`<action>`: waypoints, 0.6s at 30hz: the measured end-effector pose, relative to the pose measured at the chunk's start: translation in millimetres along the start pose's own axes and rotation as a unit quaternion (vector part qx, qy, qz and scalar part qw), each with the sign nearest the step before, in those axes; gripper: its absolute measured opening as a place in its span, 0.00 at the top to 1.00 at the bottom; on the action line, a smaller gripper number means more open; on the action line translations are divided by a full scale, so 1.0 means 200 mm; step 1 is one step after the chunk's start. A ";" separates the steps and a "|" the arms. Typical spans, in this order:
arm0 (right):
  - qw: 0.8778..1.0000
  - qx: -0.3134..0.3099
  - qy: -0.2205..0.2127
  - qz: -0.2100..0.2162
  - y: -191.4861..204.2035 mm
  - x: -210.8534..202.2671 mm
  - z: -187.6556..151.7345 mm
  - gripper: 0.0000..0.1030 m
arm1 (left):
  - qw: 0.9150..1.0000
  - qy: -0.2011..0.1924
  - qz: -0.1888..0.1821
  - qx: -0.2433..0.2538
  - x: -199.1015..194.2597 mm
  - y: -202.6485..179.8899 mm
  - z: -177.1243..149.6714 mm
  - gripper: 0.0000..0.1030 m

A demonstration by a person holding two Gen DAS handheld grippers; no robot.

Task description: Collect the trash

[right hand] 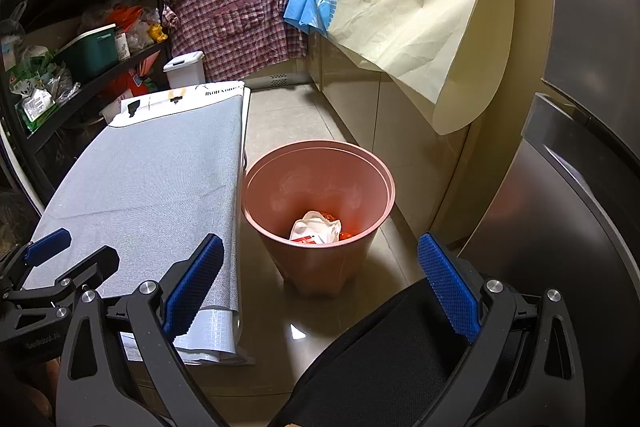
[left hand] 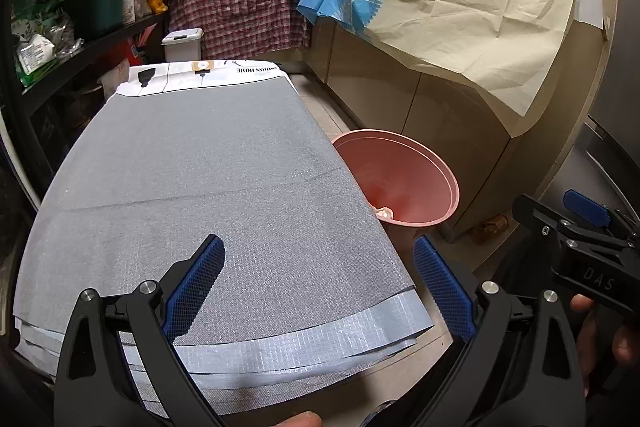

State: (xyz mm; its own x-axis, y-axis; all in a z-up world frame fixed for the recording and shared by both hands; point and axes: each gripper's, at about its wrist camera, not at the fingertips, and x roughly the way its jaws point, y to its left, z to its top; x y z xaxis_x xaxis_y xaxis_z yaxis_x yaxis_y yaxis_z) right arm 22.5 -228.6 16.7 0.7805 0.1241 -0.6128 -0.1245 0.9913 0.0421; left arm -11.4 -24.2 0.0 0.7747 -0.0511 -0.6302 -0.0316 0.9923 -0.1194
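Left wrist view: the left claw (left hand: 318,283) hangs wide apart and holds nothing, over the near right corner of the surface (left hand: 192,167), which is covered with a grey mat. The pink bin (left hand: 404,179) stands on the floor just beside the surface's right edge, a scrap of white trash (left hand: 385,213) showing inside it. The right claw (left hand: 576,219) is at the far right; how its jaws stand cannot be told here

Right wrist view: the right claw (right hand: 320,279) is wide apart and holds nothing, above the floor near the bin (right hand: 320,187). Crumpled white and orange trash (right hand: 318,229) lies at the bin's bottom. The surface (right hand: 152,179) is left of the bin, the left claw (right hand: 60,259) over its near edge
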 end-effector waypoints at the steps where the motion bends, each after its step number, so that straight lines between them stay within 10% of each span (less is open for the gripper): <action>1: 1.000 0.000 0.000 0.000 0.00 0.00 0.00 0.07 | 1.000 0.000 0.000 0.000 0.00 0.00 0.00 0.10; 18: 1.000 -0.001 0.000 0.000 0.01 0.00 0.00 0.07 | 1.000 0.001 -0.005 -0.004 0.00 0.01 0.01 0.10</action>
State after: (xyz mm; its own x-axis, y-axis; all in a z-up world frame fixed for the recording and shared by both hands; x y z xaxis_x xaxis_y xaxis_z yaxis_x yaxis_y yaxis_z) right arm 21.5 -226.6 17.0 0.7801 0.1250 -0.6131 -0.1267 0.9911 0.0407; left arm -10.0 -21.5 0.3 0.7732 -0.0610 -0.6312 -0.0297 0.9908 -0.1322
